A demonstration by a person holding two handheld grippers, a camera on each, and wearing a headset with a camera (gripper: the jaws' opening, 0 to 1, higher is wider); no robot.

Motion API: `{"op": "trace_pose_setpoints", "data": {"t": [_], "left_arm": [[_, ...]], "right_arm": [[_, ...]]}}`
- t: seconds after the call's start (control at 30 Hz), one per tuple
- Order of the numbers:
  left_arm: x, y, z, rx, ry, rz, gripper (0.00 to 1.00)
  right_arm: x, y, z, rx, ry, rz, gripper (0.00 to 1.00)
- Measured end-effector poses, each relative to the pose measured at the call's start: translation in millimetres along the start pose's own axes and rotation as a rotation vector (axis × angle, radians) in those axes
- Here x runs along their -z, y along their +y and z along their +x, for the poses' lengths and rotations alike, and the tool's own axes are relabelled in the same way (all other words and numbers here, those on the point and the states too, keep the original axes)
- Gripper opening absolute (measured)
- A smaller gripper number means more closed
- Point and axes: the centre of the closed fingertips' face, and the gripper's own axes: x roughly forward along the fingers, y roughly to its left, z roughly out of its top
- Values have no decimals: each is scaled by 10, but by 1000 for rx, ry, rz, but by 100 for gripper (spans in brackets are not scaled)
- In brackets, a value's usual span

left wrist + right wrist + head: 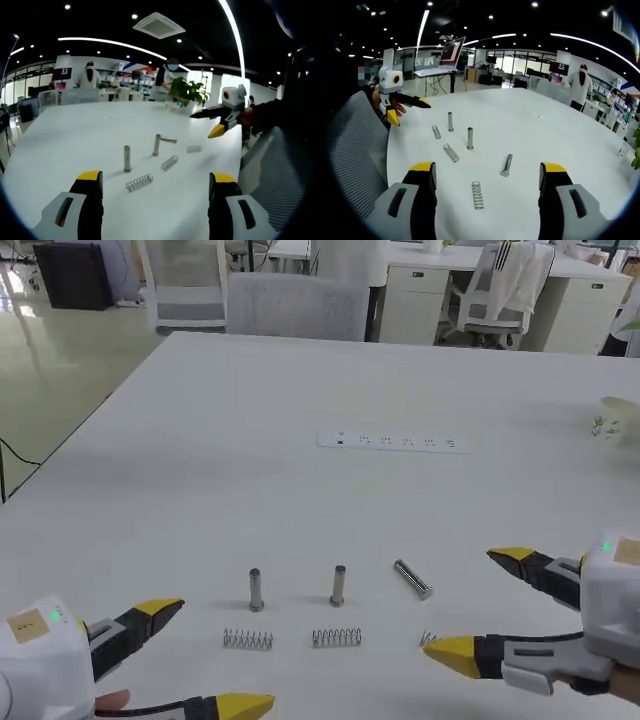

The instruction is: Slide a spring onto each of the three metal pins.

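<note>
Springs (248, 639) loose in a row on white table (300, 390), near three metal pins (256, 590), two upright, fallen pin (412, 579) flat; third spring (428, 639) half hidden behind right gripper (462, 602), jaws apart, left gripper (218, 655) likewise; power strip (392, 442) beyond, office desks (420, 300) behind, perhaps a cup (615, 420) cut by frame edge.

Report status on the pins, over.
Left gripper and right gripper open, empty. Two pins upright, third pin lying flat. Three springs loose on table, none on pins. Nothing in the way.
</note>
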Motion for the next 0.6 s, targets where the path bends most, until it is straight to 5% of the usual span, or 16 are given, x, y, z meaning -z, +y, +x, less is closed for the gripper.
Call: {"op": "trace_pose_setpoints", "data": {"t": [0.6], "left_arm": [[-42,-14,7,-5,-6,5,84]], "right_arm": [[-139,-214,214,16,9,-33,81]]}}
